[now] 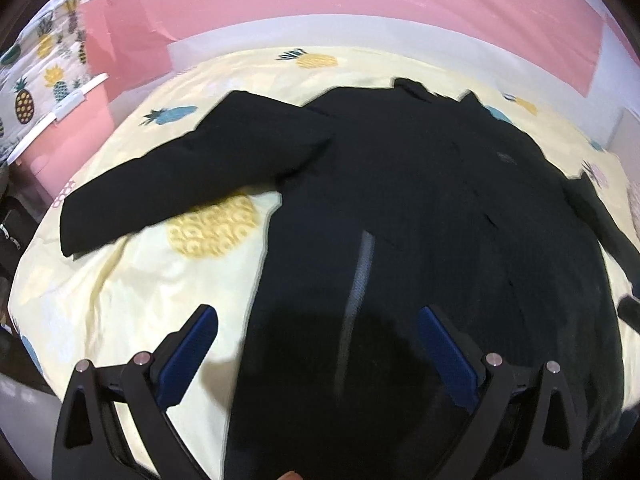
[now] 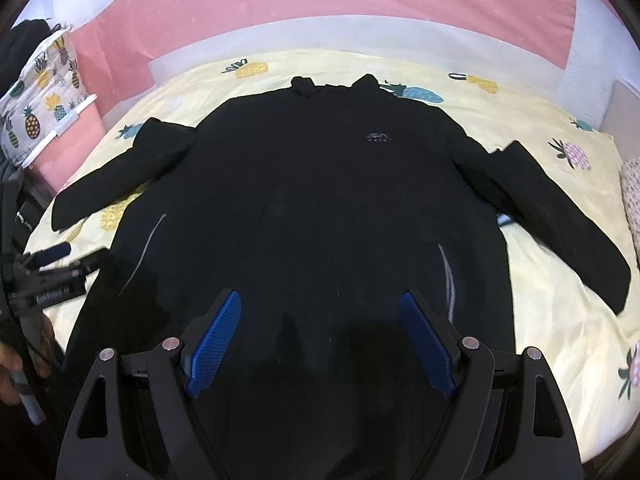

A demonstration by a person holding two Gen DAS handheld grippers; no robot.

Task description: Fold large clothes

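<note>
A large black jacket lies spread flat, front up, on a pale yellow pineapple-print bedsheet, collar toward the far wall and both sleeves stretched out sideways. Its left sleeve shows in the left wrist view, along with the body. My left gripper hovers open over the jacket's lower left hem, nothing between its blue pads. My right gripper hangs open above the middle of the lower hem, also empty. The left gripper appears again at the left edge of the right wrist view.
A pink wall and a grey headboard strip back the bed. A pineapple-print cloth hangs over a white rail at far left. A dotted cushion sits at the right edge. A hand holds the left tool.
</note>
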